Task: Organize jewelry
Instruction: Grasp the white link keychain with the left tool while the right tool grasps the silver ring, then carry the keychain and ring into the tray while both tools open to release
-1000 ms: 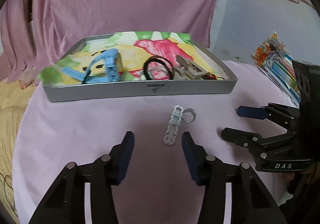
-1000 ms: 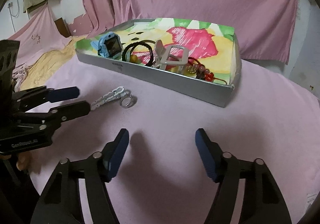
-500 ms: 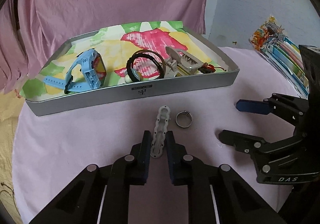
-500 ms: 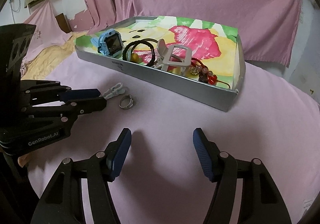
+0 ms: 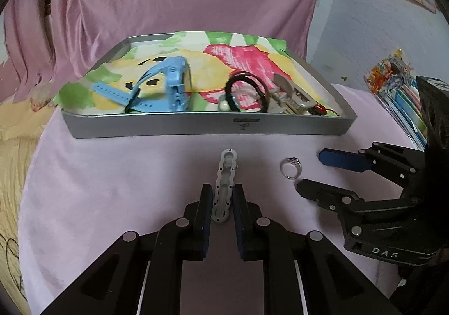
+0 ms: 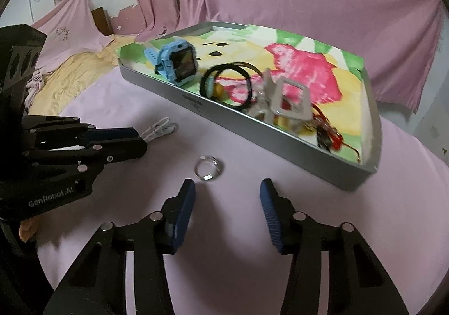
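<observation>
My left gripper (image 5: 222,194) is shut on the near end of a pale grey hair clip (image 5: 226,174), which points toward the tray over the pink cloth. The same hair clip (image 6: 160,129) sticks out beyond the left gripper (image 6: 141,139) in the right wrist view. A silver ring (image 5: 291,168) lies on the cloth to the right of the clip. My right gripper (image 6: 227,197) is open, with the silver ring (image 6: 208,168) just ahead of its left finger. The grey tray (image 5: 207,125) holds a blue watch (image 5: 168,87), black hair ties (image 5: 247,93) and a metal clip (image 5: 291,96).
A floral paper lines the tray (image 6: 280,141). Red beads (image 6: 325,132) lie at its right end. A stack of colourful booklets (image 5: 398,90) sits at the far right. Pink drapes hang behind, and a yellow cloth (image 6: 73,73) lies to the left of the table.
My left gripper closed from wide open onto the hair clip. The right gripper moved forward toward the ring, which now lies apart from the clip.
</observation>
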`<state>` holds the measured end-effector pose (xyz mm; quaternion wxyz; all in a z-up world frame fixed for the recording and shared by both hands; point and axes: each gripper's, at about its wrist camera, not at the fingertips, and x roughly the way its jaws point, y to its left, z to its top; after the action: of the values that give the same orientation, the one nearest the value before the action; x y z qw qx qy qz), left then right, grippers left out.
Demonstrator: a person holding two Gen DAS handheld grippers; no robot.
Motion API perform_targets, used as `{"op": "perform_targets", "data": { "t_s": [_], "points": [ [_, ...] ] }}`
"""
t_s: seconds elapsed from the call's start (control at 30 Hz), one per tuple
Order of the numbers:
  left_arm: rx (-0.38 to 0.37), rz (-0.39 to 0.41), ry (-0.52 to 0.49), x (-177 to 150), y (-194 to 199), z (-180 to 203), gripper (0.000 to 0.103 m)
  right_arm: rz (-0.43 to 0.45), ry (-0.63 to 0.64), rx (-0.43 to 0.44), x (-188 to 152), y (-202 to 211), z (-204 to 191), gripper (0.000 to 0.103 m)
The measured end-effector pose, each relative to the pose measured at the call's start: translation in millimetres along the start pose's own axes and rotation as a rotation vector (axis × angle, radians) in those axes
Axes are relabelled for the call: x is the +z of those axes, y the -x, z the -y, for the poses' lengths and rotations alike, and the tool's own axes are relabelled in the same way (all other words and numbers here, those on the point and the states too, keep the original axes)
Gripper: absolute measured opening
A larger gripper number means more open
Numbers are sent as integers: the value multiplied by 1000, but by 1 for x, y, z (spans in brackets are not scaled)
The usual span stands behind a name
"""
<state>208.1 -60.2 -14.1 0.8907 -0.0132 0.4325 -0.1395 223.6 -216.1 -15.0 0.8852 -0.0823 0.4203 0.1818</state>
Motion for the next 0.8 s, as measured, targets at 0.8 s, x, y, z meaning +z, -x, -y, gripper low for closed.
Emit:
{"op": "perform_targets", "data": {
  "t_s": [0.8],
  "points": [
    [-26,42,34,2,5,-2,13,60,-59,46,3,6,2,17]
  ]
}}
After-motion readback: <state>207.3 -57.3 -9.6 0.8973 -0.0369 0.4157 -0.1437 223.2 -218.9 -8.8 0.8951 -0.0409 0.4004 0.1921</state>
